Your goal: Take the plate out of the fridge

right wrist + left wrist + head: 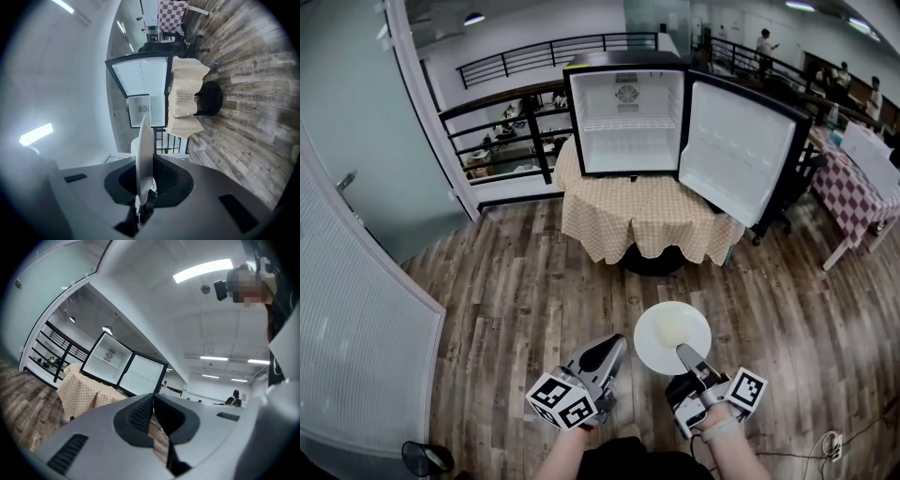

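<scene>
A white round plate (671,336) hangs low over the wooden floor, level and well in front of the fridge (626,120). My right gripper (683,353) is shut on its near rim. In the right gripper view the plate (144,140) shows edge-on, pinched between the jaws of the right gripper (146,165). My left gripper (618,344) is beside it on the left, shut with nothing in it; the left gripper (152,398) has its jaws meeting in its own view. The fridge stands with its door (739,150) swung wide to the right, and its white inside looks bare.
The fridge sits on a small table under a beige checked cloth (637,217). A black railing (511,122) runs behind it. A glass partition (356,309) lines the left side. A red-checked table (853,192) and people stand at the far right.
</scene>
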A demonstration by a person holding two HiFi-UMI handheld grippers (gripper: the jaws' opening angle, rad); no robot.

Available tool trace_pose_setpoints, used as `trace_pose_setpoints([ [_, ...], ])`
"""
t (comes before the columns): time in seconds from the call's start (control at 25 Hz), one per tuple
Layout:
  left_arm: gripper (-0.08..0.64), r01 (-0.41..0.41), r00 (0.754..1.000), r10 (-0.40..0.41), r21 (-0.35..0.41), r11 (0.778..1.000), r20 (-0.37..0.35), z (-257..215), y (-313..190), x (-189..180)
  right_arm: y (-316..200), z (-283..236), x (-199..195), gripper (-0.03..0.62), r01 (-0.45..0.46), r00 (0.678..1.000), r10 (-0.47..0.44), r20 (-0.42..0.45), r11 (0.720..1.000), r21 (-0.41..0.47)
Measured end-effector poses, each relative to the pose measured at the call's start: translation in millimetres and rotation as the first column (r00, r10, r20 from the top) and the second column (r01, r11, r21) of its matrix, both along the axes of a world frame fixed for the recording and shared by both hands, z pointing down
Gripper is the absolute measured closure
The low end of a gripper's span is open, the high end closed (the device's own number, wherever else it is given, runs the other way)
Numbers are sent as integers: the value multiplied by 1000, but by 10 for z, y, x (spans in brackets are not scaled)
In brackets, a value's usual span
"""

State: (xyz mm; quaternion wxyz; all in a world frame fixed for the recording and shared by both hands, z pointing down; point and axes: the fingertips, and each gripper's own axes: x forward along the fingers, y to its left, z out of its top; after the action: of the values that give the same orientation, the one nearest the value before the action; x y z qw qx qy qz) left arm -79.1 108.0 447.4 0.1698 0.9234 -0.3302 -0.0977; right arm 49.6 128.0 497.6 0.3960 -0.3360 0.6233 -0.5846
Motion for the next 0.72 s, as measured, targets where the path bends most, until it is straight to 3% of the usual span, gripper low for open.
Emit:
trace_pose_setpoints([
  [0.72,551,7,1000,-6,-20,1000,9,-66,804,382,782,-69,305,548,27,1000,-27,1,1000,-13],
])
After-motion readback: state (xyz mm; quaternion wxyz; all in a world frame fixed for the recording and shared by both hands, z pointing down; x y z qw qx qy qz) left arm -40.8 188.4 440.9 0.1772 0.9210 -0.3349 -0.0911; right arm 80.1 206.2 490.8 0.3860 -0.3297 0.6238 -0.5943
